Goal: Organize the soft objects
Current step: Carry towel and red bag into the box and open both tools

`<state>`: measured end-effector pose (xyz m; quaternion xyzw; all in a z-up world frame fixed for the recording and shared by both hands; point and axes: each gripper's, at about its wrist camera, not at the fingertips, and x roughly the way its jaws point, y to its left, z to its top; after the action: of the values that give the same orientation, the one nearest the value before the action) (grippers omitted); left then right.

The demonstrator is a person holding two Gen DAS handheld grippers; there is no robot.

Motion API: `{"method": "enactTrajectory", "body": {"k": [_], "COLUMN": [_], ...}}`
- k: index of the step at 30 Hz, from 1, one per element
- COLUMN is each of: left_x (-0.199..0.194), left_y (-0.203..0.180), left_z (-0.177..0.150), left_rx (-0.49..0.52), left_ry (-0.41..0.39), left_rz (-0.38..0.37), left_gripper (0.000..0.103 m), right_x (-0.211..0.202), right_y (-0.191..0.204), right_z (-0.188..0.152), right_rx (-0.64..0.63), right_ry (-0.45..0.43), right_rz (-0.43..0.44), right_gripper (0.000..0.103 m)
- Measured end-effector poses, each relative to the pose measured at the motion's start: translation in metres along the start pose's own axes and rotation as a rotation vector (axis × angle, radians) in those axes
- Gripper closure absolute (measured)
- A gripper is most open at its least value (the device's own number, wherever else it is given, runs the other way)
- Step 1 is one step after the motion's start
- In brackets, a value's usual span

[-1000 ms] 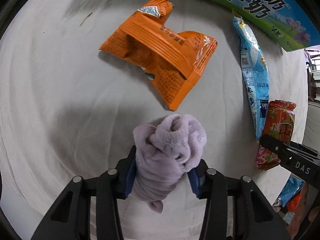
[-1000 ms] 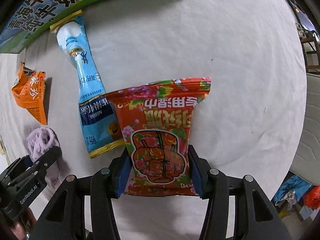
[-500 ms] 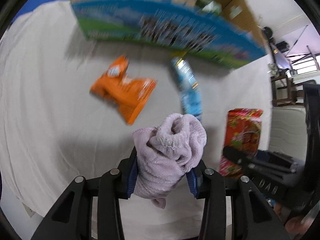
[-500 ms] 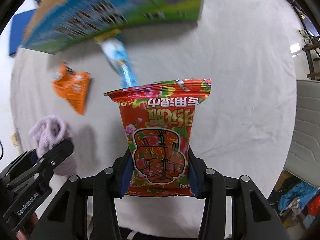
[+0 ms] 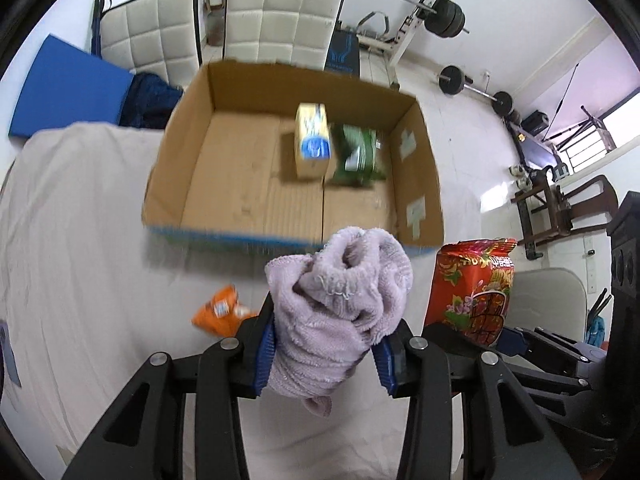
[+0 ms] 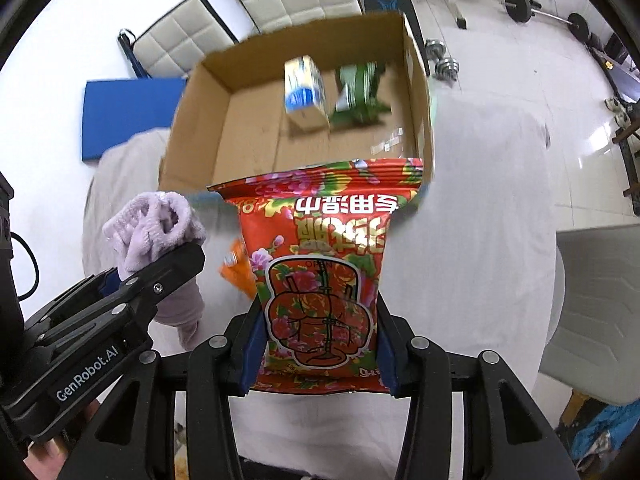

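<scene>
My left gripper point(image 5: 326, 354) is shut on a crumpled lilac towel point(image 5: 340, 304) and holds it above the white-covered table point(image 5: 80, 280). The towel also shows in the right wrist view point(image 6: 154, 226). My right gripper point(image 6: 320, 354) is shut on a red flowered snack bag point(image 6: 324, 264), held upright; the bag also shows in the left wrist view point(image 5: 472, 292). Ahead stands an open cardboard box point(image 5: 248, 184) holding a yellow-and-blue carton point(image 5: 312, 144) and a green packet point(image 5: 358, 156). An orange snack bag point(image 5: 222, 312) lies on the table below the towel.
White padded chairs point(image 5: 280, 12) and a blue mat point(image 5: 68, 88) stand behind the box. Weight equipment point(image 5: 444, 16) fills the back right of the room. A white chair point(image 6: 600, 308) stands right of the table.
Both grippers have risen high and tilted forward with their loads. The box's inside and the room have come into view; the orange bag now sits far below.
</scene>
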<state>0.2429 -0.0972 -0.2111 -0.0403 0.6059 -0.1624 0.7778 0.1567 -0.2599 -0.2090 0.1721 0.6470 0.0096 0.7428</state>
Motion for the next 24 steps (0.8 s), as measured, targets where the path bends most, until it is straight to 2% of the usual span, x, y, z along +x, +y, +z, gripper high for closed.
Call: {"method": "enactTrajectory", "body": {"k": [2,5,12,18,24], "left_x": [0.000,0.001,0.040,0.090,0.142], "left_y": [-0.001,0.005,0.036,0.063,0.074], "left_z": [0.017,0.047,0.111,0.150,0.170], "left_rx": [0.008,0.020,-0.007,-0.047,-0.059], "left_ry": [-0.006,-0.015,0.034,0.116,0.203], "left_rz": [-0.004,0.020,0.059,0.054,0.065], "left_gripper": [0.065,0.065,0.064,0.064,0.064], "right_x": [-0.014,-0.008,0.047,0.099,0.138], "right_y": [-0.006,-0.001,-0.010,-0.018,-0.022], "right_z": [0.020,0.050,0.108,0.133,0.138], "right_rx": [0.001,0.006,0.063,0.090,0.092], "right_ry": [-0.008,-0.015,0.026,0.084,0.133], "right_rz": [-0.010,-0.038,-0.102,-0.139,-0.163], "right_gripper": [0.054,0.054,0.054,0.054,0.054]}}
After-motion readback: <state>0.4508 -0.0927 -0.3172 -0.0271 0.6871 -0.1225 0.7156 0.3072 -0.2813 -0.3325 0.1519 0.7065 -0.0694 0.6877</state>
